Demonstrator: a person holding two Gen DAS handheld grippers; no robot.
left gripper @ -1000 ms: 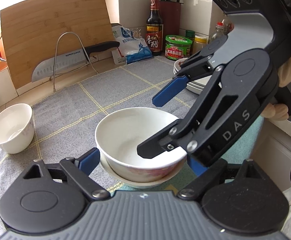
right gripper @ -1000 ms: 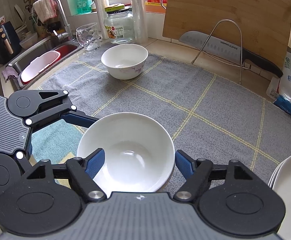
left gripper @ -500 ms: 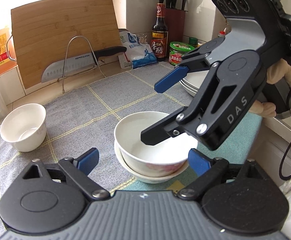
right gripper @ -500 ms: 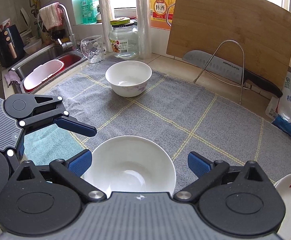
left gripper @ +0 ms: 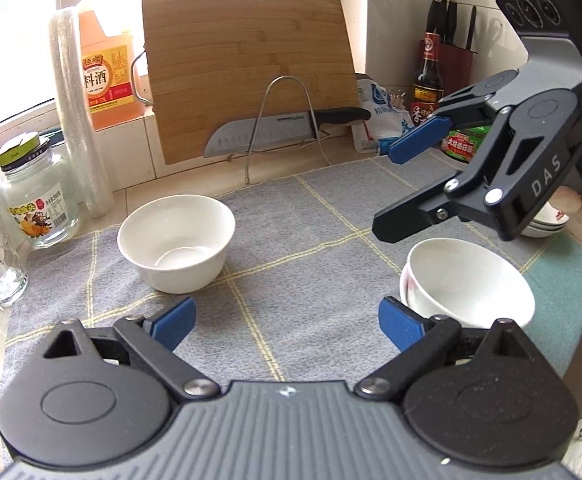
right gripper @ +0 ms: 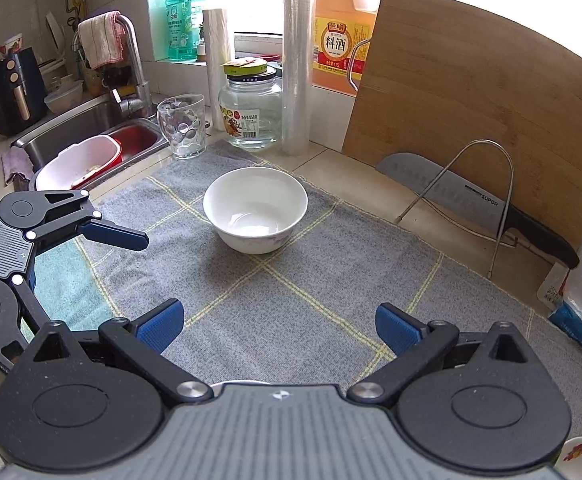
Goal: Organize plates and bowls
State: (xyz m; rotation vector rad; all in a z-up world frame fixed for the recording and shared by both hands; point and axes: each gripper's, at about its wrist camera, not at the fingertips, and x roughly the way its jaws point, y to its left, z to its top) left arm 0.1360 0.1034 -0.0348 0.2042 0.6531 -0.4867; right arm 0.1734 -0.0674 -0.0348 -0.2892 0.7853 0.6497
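Grey checked cloth (left gripper: 291,216) covers the tabletop where we are working, with a teal cloth (left gripper: 563,280) lapping its near right edge. Behind it a cutting board (left gripper: 251,68) leans on the wall with a knife (left gripper: 275,132) on a wire rack, all outside the job.

Largest of the task's pieces is the plate stack (left gripper: 547,224), far right and mostly hidden behind our right tongs (left gripper: 391,192); we cannot count the plates. They look gathered already, so we judge that part done.

Next come the nested bowls (left gripper: 467,288), at the right where grey meets teal. A pink-patterned bowl shows at the left side under the white upper one, so we take it that two bowls are stacked.

One lone bowl (right gripper: 255,210) stands apart on the cloth's far left, near the jar (right gripper: 251,112) and glass (right gripper: 181,126). That is what remains: we judge it must join the nest.

Our left tongs (left gripper: 287,318) are spread wide over bare cloth between the two bowl spots, holding nothing. Our right tongs are also parted and empty, above and just behind the nested bowls, touching neither.
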